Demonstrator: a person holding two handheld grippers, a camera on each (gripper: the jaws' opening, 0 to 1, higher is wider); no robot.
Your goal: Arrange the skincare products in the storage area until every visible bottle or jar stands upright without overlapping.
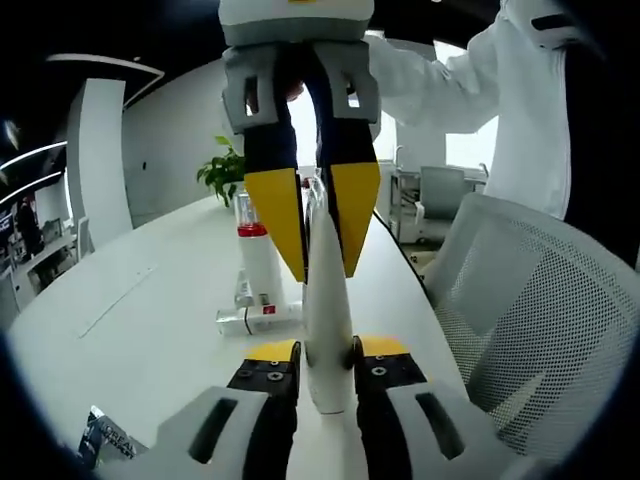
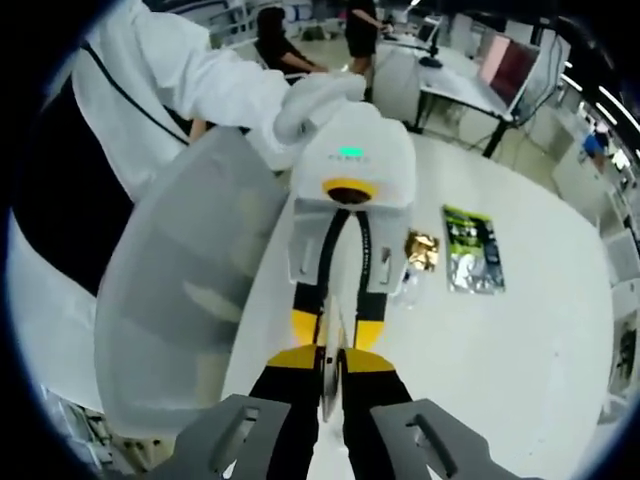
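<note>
Skincare tube, white and tapered, stands on end on the white table near its edge, pinched low between the left gripper's yellow-tipped jaws while the right gripper reaches in from above and nips its upper part. Behind it stand a red-capped white bottle and a small flat box lying beside that bottle's base. In the right gripper view, the right gripper closes on the tube's thin top edge, with a green sachet and gold packet lying farther along the table
</note>
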